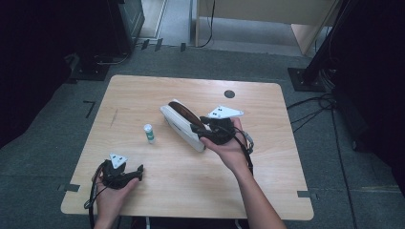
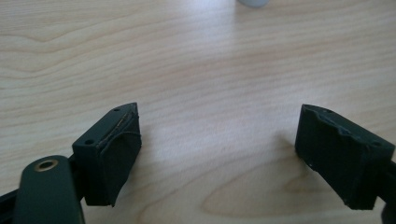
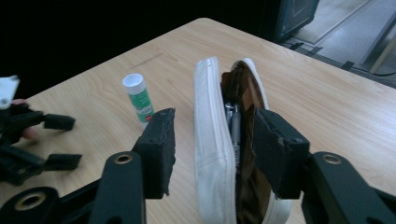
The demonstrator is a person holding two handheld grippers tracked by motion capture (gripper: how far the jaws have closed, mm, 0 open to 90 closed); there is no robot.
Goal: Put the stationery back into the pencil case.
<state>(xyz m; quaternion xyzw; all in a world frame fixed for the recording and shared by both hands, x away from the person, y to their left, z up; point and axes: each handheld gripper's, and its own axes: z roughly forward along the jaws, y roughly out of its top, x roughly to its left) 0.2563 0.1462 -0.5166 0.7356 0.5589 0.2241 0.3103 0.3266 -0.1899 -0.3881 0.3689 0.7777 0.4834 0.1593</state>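
A white pencil case (image 1: 184,126) with a brown lining lies unzipped mid-table, pens (image 3: 233,126) showing inside it. My right gripper (image 1: 198,132) is at its near end. In the right gripper view the jaws (image 3: 215,114) stand apart on either side of the case's white wall (image 3: 210,140), and the left pad is clear of it. A white glue stick (image 1: 149,133) with a green label (image 3: 140,101) stands upright left of the case. My left gripper (image 1: 138,172) rests low near the table's front left, open over bare wood (image 2: 217,154), with nothing between its jaws.
The wooden table (image 1: 143,95) has a round cable hole (image 1: 229,94) at the back right. Dark stands and cables sit on the floor around it. The left gripper (image 3: 63,141) lies to the left in the right gripper view.
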